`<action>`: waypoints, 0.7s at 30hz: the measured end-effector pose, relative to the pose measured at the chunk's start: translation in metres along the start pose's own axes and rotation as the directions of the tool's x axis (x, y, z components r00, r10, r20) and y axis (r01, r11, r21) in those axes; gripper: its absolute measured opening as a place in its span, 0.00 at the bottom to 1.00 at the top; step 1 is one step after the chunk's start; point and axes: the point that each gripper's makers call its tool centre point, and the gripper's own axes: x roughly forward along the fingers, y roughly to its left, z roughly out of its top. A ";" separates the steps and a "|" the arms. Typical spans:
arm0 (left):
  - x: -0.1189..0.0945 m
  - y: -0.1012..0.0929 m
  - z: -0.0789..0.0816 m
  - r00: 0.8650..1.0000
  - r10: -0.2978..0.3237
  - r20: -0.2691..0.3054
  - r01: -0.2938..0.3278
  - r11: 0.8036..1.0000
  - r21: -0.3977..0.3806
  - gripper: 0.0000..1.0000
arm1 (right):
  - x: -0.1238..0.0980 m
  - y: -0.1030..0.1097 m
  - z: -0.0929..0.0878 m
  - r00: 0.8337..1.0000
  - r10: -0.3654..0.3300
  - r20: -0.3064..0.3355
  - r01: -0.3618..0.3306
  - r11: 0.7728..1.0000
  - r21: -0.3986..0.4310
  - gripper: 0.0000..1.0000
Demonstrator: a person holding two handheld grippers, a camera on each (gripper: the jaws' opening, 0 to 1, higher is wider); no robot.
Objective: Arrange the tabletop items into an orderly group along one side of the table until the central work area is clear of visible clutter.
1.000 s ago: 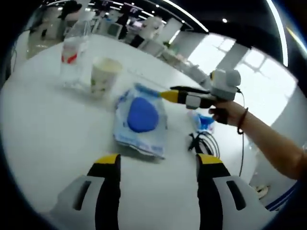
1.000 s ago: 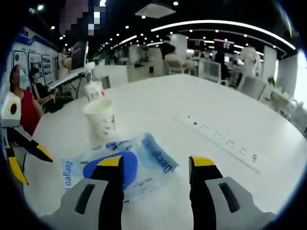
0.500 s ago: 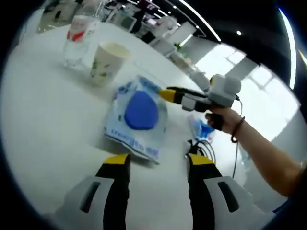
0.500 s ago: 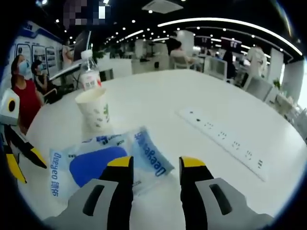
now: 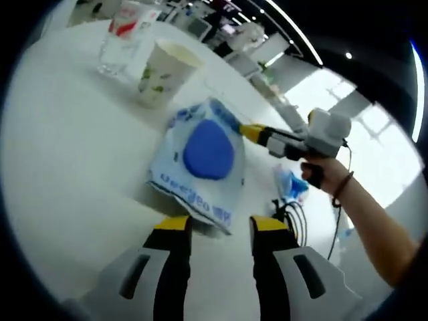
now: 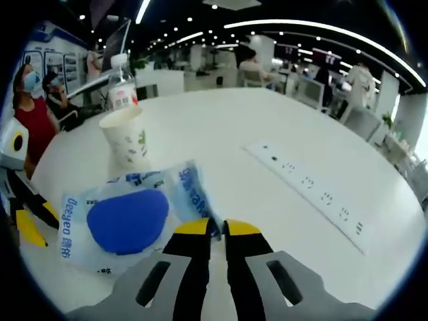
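A clear plastic packet (image 5: 204,157) with blue print and a blue pad inside lies on the white table (image 5: 60,167). In the right gripper view my right gripper (image 6: 216,227) is shut on the packet's (image 6: 127,221) near corner. The left gripper view shows the same right gripper (image 5: 253,132) pinching the packet's far edge, which is raised a little. My left gripper (image 5: 221,226) is open, its jaws narrowed, and the packet's near corner lies between the tips. Past the packet stand a paper cup (image 5: 164,70) and a water bottle (image 5: 124,37). The left gripper (image 6: 33,217) shows beside the packet.
A white power strip (image 6: 314,194) lies across the table to the right. A blue wrapper (image 5: 289,184) and a coiled black cable (image 5: 294,217) sit beside the hand (image 5: 321,174) holding the right gripper. The cup (image 6: 127,140) and bottle (image 6: 120,83) stand close together. A seated person (image 6: 27,100) is beyond the table.
My right gripper's jaws have shut on the packet's corner. My left gripper's jaws have narrowed and come up to the packet's opposite corner.
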 end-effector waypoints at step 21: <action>-0.010 0.013 0.015 0.992 0.125 -0.016 -0.118 0.970 0.214 0.01 | -0.037 0.000 -0.019 0.998 -0.007 -0.068 0.007 1.000 0.004 0.02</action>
